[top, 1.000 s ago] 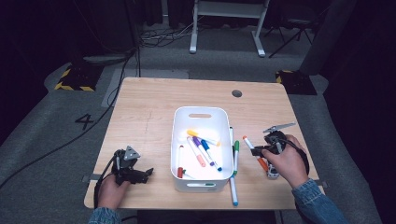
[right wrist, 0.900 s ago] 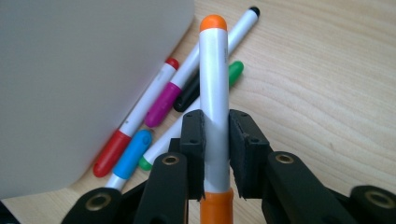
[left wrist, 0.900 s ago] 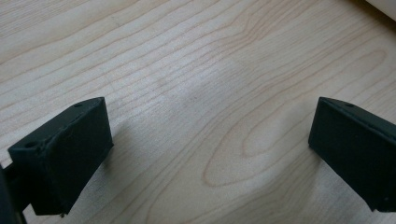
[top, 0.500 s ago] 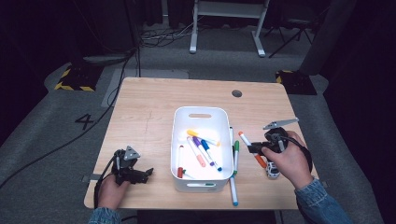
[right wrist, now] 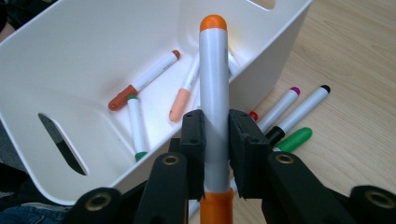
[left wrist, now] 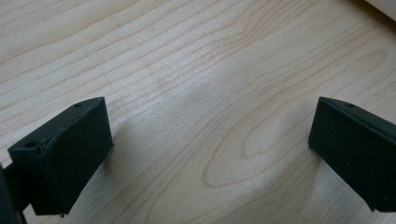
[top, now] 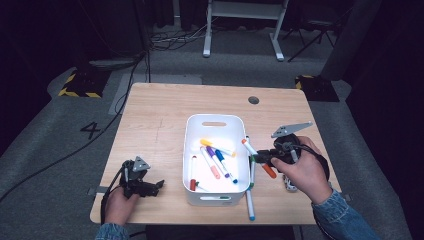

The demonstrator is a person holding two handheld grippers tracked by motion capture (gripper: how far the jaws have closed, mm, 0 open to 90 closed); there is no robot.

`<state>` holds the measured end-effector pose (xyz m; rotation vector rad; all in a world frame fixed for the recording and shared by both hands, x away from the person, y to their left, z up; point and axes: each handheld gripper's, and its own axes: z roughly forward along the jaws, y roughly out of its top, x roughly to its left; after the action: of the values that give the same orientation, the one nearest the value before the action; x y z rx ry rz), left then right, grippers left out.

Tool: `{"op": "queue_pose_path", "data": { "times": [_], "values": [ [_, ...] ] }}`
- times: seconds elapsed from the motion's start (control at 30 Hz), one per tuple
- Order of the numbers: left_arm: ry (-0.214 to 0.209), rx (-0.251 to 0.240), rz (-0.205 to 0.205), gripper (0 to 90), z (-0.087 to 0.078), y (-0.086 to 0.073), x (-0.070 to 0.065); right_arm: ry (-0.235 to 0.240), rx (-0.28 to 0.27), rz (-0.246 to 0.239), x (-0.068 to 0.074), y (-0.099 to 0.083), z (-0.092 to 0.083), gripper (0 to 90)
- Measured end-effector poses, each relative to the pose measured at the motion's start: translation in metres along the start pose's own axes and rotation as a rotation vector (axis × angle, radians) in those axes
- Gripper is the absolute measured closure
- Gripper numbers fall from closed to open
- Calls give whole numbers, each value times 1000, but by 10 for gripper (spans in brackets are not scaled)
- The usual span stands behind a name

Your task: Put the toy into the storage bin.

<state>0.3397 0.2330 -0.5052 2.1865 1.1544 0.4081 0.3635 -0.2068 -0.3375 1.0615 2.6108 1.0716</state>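
Observation:
My right gripper (top: 262, 161) is shut on a white marker with orange ends (top: 248, 146), which hangs in the air just right of the white bin (top: 216, 120). In the right gripper view the pads (right wrist: 193, 140) clamp the orange marker (right wrist: 214, 70) at mid-barrel, and its tip points over the bin's wall (right wrist: 93, 60). Several markers (top: 215, 160) lie inside the bin. At the table's front left, my left gripper (top: 156, 185) rests low with its jaws wide apart; the left gripper (left wrist: 210, 116) has only bare wood between them.
More markers lie on the wooden table (top: 160, 125) along the bin's right side, among them a blue-tipped one (top: 249, 204), a green-capped one (right wrist: 294, 139) and a black-capped one (right wrist: 303, 109). A round cable hole (top: 253, 100) sits at the back right.
My right gripper has lifted the orange marker off the table and carried it left towards the bin's edge. The left gripper has stayed where it was.

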Motion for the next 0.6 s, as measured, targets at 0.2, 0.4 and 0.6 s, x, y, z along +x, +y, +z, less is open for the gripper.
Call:
{"op": "queue_pose_path", "data": {
  "times": [0.2, 0.4, 0.6],
  "values": [
    [0, 0, 0, 0, 0, 0, 0, 37, 8, -27, 11, 10, 3, 769],
    [-1, -1, 0, 0, 0, 0, 0, 78, 19, -51, 24, 19, 11, 769],
    [0, 0, 0, 0, 0, 0, 0, 108, 24, -69, 35, 29, 17, 769]
  ]
}}
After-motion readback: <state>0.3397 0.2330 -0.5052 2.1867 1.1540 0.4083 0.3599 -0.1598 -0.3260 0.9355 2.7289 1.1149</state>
